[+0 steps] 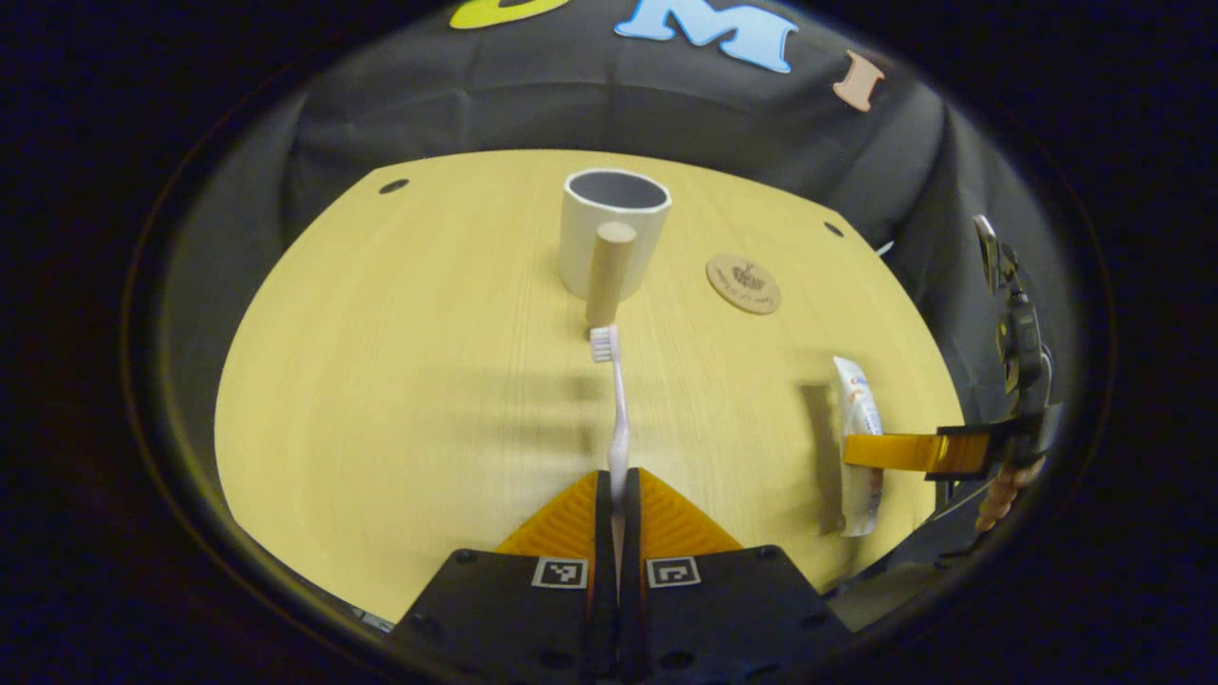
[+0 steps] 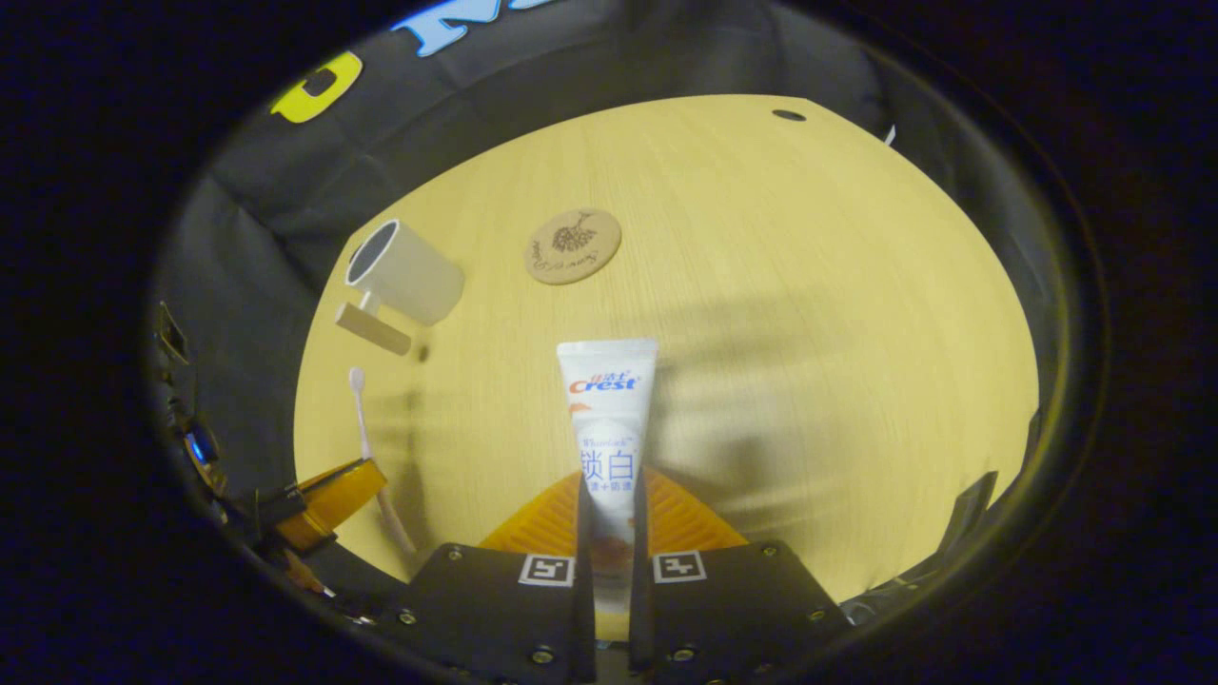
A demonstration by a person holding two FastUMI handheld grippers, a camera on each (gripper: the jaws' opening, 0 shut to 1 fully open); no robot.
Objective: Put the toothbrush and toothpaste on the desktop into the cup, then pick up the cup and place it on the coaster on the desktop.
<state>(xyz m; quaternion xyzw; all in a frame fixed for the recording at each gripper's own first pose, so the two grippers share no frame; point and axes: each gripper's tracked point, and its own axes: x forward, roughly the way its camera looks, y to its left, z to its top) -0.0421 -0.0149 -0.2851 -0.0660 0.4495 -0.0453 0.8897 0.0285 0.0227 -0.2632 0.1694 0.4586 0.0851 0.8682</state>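
My left gripper is shut on the handle of a white toothbrush, whose bristle head points toward the cup. The white cup stands upright at the far middle of the table, its wooden peg handle facing me. A round wooden coaster lies to its right. My right gripper is shut on a white toothpaste tube, flat end forward, held a little above the table. In the right gripper view, the cup and coaster are ahead to the left. The toothbrush sits in the left gripper.
The light wooden table has small dark holes near its far corners. Black cloth walls close in behind and beside it. In the left gripper view the right gripper's orange finger reaches in from the right edge, with part of a hand behind it.
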